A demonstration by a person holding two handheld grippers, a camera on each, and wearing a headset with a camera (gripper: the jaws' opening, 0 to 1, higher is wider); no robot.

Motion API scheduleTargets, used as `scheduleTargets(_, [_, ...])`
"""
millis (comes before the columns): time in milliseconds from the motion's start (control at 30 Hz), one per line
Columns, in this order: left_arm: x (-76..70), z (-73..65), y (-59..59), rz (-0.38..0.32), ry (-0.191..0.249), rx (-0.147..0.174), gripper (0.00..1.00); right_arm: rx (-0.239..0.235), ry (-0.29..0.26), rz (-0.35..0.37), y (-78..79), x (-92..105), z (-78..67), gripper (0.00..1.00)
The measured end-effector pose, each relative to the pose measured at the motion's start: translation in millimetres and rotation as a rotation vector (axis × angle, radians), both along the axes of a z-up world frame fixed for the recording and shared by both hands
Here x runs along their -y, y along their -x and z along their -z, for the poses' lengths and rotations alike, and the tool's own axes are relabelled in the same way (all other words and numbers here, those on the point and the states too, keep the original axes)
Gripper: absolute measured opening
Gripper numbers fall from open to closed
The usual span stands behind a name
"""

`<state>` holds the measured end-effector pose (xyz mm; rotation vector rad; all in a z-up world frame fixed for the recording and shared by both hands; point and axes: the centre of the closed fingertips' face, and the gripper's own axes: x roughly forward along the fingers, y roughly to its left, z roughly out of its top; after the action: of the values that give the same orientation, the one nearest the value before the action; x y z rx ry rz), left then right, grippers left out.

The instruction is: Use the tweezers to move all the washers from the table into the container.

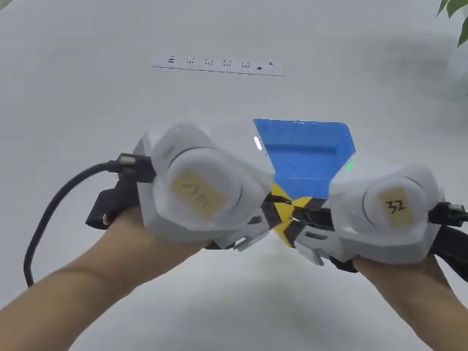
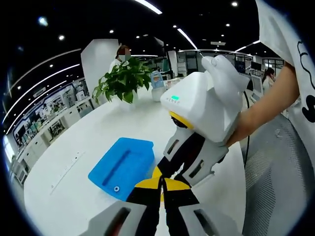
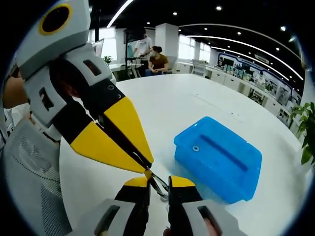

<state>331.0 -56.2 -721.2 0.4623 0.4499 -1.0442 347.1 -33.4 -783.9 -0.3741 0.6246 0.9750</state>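
Observation:
Over a white table (image 1: 88, 110) the two grippers meet tip to tip. My left gripper (image 2: 161, 183) is shut on thin metal tweezers (image 3: 158, 186); its yellow jaws (image 3: 120, 140) enter the right gripper view from the left. My right gripper (image 3: 159, 183) has its yellow-tipped jaws closed on the tweezers' free end. The blue container (image 1: 303, 150) lies just beyond the tips, flat side up. On the blue container (image 3: 219, 160) rests a small ring, perhaps a washer (image 3: 196, 148). The left gripper view also shows the container (image 2: 123, 166) with the ring (image 2: 116, 188).
A white power strip (image 1: 217, 64) lies at the table's far side. A black cable (image 1: 55, 212) trails from the left gripper. A potted plant (image 2: 123, 81) stands beyond the table edge, and people (image 3: 158, 59) sit far off.

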Motion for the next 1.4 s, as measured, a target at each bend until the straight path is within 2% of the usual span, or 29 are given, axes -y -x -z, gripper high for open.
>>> scheduleTargets(400, [-2.6,5.2,0.0,-0.011,-0.023,-0.001,0.00,-0.006,0.008,-0.001,1.6,-2.8,3.3,0.10])
scheduleTargets(533, [-1.4,5.1,0.4,-0.002,-0.032,0.006,0.00,0.011,0.040,-0.024,1.5,1.7,4.5,0.11])
scheduleTargets(600, [-0.5,5.0,0.1,0.003,-0.032,0.004,0.00,-0.007,0.057,-0.026,1.2,6.7,10.9,0.11])
scheduleTargets(800, [6.0,4.8,2.4,0.036,-0.034,0.001,0.00,0.023,0.106,-0.105,2.7,8.7,16.9,0.08])
scheduleTargets(867, [7.1,4.5,3.1,0.037,-0.030,-0.008,0.00,0.070,0.153,-0.151,3.2,9.9,16.9,0.06])
scheduleTargets(933, [7.8,4.3,4.4,0.040,-0.027,-0.015,0.00,0.072,0.159,-0.145,5.4,9.9,16.9,0.05])
scheduleTargets(1000, [7.8,3.9,5.2,0.041,-0.037,-0.008,0.00,0.074,0.164,-0.146,4.6,10.6,16.8,0.05])
scheduleTargets(1200, [7.3,-6.2,5.7,0.047,-0.036,0.006,0.00,0.089,0.165,-0.148,3.7,10.5,7.0,0.05])
scheduleTargets(1400, [8.3,-28.3,-5.4,0.061,-0.026,0.061,0.00,0.113,0.121,-0.114,-9.5,9.4,-15.5,0.05])
